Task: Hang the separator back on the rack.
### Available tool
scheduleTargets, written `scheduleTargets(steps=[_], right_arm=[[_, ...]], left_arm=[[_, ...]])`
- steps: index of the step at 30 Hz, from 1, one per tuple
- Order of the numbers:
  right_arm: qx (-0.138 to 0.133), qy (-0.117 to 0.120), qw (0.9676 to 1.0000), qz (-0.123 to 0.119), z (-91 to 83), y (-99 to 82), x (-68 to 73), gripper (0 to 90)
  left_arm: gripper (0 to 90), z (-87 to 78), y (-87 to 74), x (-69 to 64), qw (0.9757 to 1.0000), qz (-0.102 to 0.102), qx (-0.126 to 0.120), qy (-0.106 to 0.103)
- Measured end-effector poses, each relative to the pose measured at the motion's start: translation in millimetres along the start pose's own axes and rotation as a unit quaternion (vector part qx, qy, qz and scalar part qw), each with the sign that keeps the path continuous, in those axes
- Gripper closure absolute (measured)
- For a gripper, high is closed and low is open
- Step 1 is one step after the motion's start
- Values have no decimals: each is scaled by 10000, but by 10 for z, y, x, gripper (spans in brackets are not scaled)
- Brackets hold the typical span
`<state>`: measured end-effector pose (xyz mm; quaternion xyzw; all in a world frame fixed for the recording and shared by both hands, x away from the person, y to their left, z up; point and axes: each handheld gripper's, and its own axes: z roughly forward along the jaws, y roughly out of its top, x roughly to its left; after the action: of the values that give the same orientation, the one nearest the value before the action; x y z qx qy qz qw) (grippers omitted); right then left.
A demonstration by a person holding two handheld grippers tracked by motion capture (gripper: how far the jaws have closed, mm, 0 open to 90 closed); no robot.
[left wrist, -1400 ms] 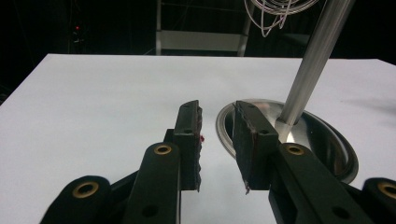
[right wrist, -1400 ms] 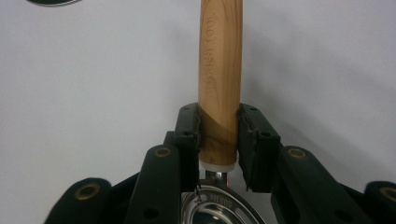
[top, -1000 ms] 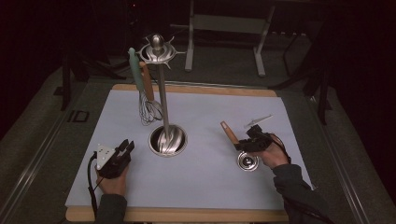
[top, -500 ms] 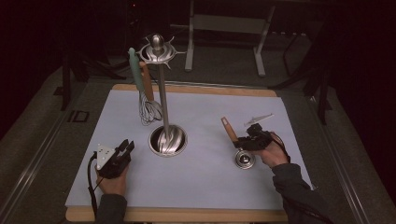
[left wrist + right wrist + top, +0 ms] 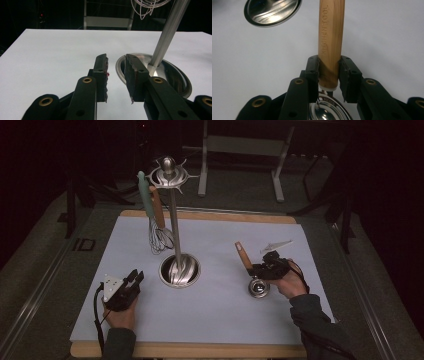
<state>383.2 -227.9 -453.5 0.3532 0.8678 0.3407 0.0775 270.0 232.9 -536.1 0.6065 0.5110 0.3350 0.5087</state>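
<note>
A: Item one, the surface?
B: White sheet over a wooden board, a wood edge showing at 12 and 6 o'clock in the high view. Dark floor around it.

A: Item two, centre piece?
B: Utensil stand: upright steel pole on a round polished base, spoked crown at the top. Placed a little toward 9 o'clock of the sheet's middle. The base also appears in the left gripper view and in the right gripper view.

A: Hanging stock?
B: A wire whisk with a wooden handle, and a pale green handle beside it, both hung on the crown's 9 o'clock side. What is at the green handle's lower end cannot be made out.

A: Item three, left claw?
B: Held low at 7 o'clock of the sheet, pointed toward the base. Jaws parted, nothing between them; in its own view the gap frames bare sheet and the base's near rim.

A: Item four, right claw?
B: At 4 o'clock of the stand, well apart from it. Jaws clamped on a wooden handle, stamped "KITCHEN TOOL", near its lower end.

A: What is the handle attached to?
B: A small steel bowl-shaped head, lying toward 6 o'clock of the claw; the handle slants up toward 11 o'clock. Ladle or strainer, cannot tell.

A: Anything else?
B: A pale, thin object lies on the sheet just beyond the right claw, at 1 o'clock of it; type unclear.
</note>
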Motion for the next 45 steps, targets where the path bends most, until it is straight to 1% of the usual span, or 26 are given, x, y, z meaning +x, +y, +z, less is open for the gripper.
scheduleTargets(steps=[6,8,15,16,19,22,28,33,34,38,40,45], right_arm=[[-134,34,9999,-78,-24,46,28,710],[-138,39,9999,-62,-27,52,33,710],[-288,59,9995,-118,-51,117,75,710],[-343,71,9993,-154,-62,137,87,710],[-394,84,9991,-157,-74,155,97,710],[-502,105,9986,-161,-87,194,113,710],[-597,121,9980,-196,-100,235,133,710],[-739,152,9969,-203,-123,277,153,710],[-793,192,9965,-205,-134,296,161,710],[-870,205,9958,-220,-146,324,176,710],[-967,234,9947,-243,-160,354,193,710],[-1050,304,9937,-234,-176,392,218,710]], left_arm=[[718,1,0,0,10000,-4,0,-2],[718,1,0,1,10000,-3,3,0],[718,2,-1,0,10000,-4,4,0],[718,2,-1,0,10000,0,2,2],[718,2,-1,-1,10000,-2,3,-1],[718,2,-1,-1,10000,-1,6,4],[718,1,-1,-1,10000,2,6,8],[718,-3,-1,0,10000,3,6,10],[717,-3,-1,0,10000,1,1,14],[717,-2,-2,0,10000,-6,-5,16],[717,-3,-1,1,10000,-5,-2,14],[717,-3,-1,1,10000,-5,-6,12]])
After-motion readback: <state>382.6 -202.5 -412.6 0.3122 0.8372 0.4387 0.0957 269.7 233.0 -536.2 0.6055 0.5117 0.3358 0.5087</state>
